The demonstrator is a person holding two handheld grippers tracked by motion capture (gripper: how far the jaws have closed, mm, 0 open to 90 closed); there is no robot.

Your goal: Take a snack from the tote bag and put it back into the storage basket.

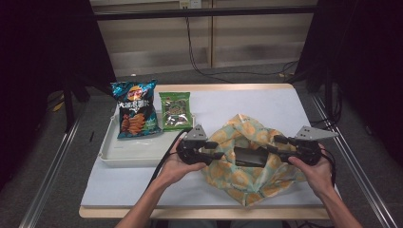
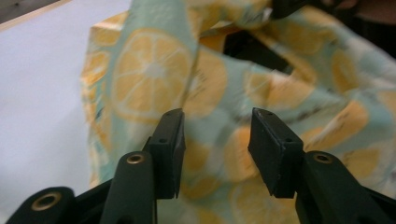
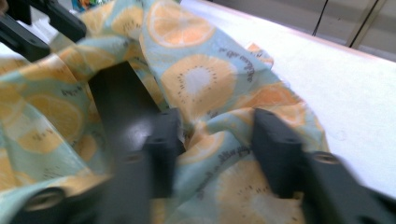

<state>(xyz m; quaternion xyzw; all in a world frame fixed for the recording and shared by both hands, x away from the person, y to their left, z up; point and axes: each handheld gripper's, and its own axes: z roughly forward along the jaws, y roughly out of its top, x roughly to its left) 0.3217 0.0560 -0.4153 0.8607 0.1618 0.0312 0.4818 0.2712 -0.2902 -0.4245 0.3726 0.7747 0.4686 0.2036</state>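
A fabric bag printed with orange slices lies crumpled at the front right of the table, its mouth showing a dark flat thing inside. My left gripper sits at the bag's left rim. In the left gripper view its jaws stand apart just short of the bag, with nothing pinched. My right gripper is at the bag's right rim. In the blurred right gripper view its jaws stand apart with a loose fold of the bag between them, next to the dark thing.
A white tray at the left holds a blue chips bag and a green snack pack at its far end. The table has a pale cover and wooden edges. Cables run on the floor beyond.
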